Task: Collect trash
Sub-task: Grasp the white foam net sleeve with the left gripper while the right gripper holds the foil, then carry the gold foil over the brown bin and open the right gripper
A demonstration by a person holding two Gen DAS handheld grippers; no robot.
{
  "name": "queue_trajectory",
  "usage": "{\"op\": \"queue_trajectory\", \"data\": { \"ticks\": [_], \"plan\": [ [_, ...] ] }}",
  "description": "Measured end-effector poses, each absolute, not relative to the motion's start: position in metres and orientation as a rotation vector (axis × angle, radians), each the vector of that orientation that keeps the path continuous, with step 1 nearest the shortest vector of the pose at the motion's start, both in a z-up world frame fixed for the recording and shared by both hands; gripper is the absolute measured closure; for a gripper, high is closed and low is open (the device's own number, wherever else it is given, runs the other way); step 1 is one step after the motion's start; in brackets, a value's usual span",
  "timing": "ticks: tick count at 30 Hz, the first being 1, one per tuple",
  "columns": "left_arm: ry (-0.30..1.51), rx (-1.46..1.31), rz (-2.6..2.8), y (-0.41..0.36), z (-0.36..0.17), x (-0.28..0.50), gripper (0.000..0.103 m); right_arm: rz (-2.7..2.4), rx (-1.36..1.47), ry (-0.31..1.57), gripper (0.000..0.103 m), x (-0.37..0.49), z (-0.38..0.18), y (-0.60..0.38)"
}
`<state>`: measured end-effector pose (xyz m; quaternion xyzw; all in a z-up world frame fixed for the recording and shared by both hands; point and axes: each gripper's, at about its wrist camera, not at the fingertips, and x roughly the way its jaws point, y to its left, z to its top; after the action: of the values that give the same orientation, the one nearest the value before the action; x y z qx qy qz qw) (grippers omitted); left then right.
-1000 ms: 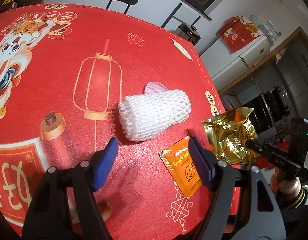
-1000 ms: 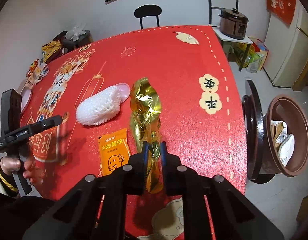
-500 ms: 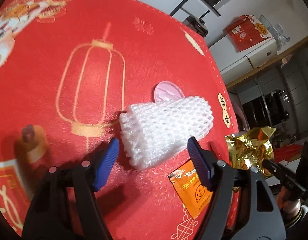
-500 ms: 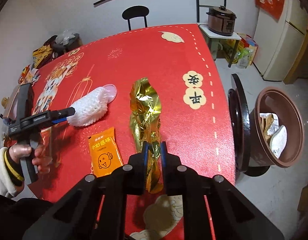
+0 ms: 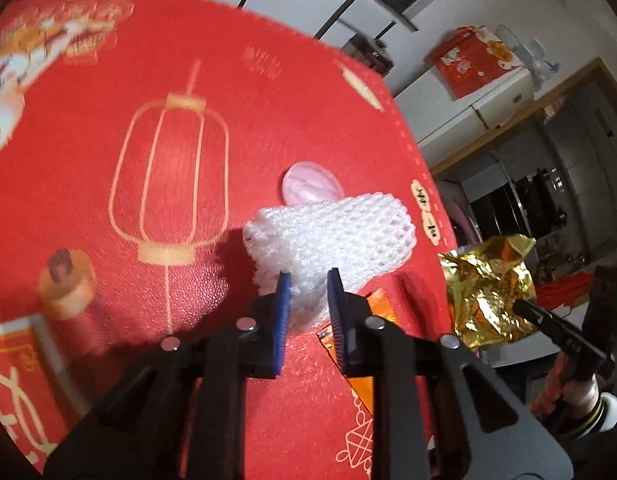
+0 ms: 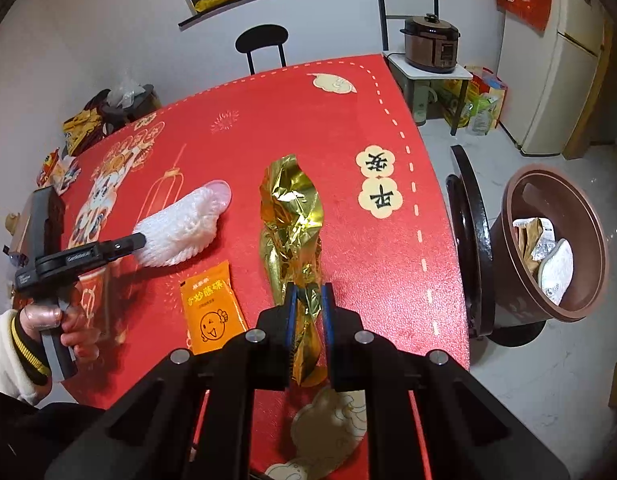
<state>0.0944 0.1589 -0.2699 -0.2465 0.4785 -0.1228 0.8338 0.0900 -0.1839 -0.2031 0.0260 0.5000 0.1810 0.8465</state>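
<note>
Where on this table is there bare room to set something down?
Free: the far red cloth beyond the foil, and the strip between foil and bin-side edge. Crowded: the near left, where foam net, pink lid and orange sachet cluster.

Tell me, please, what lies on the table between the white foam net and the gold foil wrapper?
Only bare red tablecloth separates the white foam net from the gold foil wrapper, as the right wrist view shows. The orange sachet lies nearer the camera, below that gap.

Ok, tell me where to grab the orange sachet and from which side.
Take the orange sachet by its long right edge, coming down from above. It lies flat on the red tablecloth, so only a thin edge can be pinched; that side faces bare cloth, while the white foam net and left gripper crowd its far end.
</note>
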Motion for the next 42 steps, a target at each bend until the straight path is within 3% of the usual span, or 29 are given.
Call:
{"op": "queue_trajectory", "data": {
  "ticks": [14,23,32,42],
  "plan": [
    [0.798,-0.48,-0.207,0.169,-0.177,0.068,0.083,0.358,0.148,0.925,0.09,0.103,-0.176,-0.221],
    [0.703,-0.453,-0.205,0.146,-0.124,0.068,0.083,0.204,0.2,0.831,0.09,0.122,-0.158,-0.314],
    [0.675,-0.456,-0.209,0.107,-0.109,0.073,0.083,0.001,0.235,0.83,0.09,0.154,-0.163,-0.426],
    [0.681,-0.443,-0.183,0.082,-0.106,0.069,0.083,-0.075,0.278,0.869,0.09,0.189,-0.186,-0.48]
  ]
}}
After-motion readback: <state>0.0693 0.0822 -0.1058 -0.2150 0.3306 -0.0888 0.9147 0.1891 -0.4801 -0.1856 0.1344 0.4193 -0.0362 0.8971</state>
